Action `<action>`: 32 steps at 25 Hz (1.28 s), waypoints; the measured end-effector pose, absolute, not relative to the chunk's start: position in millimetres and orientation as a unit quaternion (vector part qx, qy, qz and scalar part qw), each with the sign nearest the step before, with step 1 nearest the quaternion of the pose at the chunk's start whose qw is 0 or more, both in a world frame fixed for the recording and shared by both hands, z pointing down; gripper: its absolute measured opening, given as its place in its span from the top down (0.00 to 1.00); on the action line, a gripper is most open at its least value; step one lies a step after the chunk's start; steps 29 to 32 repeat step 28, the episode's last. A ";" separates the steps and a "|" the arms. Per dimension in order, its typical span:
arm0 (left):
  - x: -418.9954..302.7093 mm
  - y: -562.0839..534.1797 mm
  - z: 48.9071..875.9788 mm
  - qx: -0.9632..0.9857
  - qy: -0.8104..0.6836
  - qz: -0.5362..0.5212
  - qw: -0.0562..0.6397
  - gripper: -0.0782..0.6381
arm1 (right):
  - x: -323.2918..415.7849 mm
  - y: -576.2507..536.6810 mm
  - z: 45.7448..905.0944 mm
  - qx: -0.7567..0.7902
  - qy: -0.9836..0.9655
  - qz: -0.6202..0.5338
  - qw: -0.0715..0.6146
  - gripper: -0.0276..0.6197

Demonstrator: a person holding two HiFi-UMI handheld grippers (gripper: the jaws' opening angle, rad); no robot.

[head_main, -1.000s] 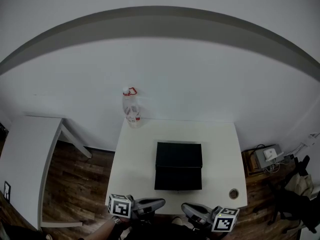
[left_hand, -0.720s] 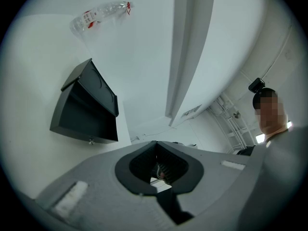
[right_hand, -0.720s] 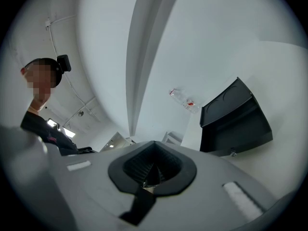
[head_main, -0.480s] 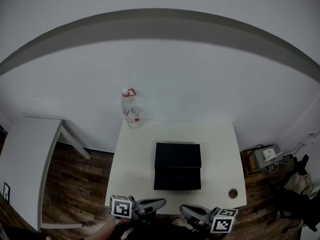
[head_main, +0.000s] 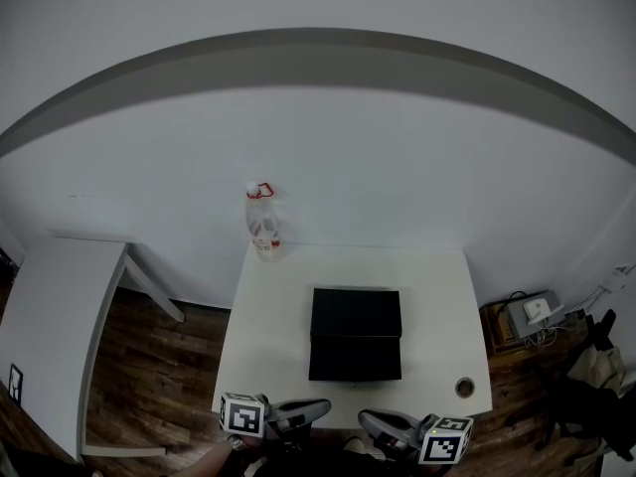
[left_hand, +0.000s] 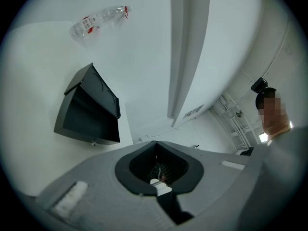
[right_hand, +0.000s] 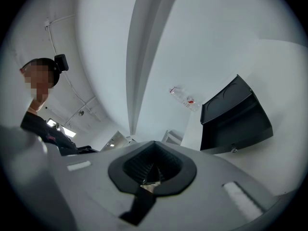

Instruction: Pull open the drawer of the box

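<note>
We see a white table (head_main: 268,316) whose near edge lies just by our left gripper (head_main: 324,406) and right gripper (head_main: 364,417). On it, a black box (head_main: 356,331) sits straight ahead of both. A clear plastic bottle (head_main: 263,225) stands at the far corner beyond the left gripper, and a small round fitting (head_main: 464,388) sits near the right gripper.

A clear plastic bottle (head_main: 262,222) stands at the far left corner of the white worktop (head_main: 268,316), by the wall (head_main: 397,167). A round hole (head_main: 464,388) sits in the worktop's near right corner. Another white table (head_main: 50,316) stands to the left on the wooden floor (head_main: 159,366); a pale box (head_main: 532,313) with cables lies to the right.
</note>
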State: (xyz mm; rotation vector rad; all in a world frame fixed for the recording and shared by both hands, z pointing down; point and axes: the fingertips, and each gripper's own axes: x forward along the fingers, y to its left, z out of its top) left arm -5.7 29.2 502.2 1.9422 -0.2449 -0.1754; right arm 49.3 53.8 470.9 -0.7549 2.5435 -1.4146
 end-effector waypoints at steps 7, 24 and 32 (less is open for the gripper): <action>-4.4 33.2 503.9 0.819 -0.105 -0.077 0.559 0.89 | 50.9 56.8 472.3 -0.248 0.843 -0.473 0.067 0.95; -4.3 38.1 506.4 0.814 -0.104 -0.081 0.566 0.89 | 48.9 61.8 475.0 -0.249 0.841 -0.476 0.064 0.95; -5.1 36.9 507.3 0.814 -0.106 -0.079 0.565 0.89 | 48.7 60.0 474.9 -0.251 0.840 -0.477 0.067 0.95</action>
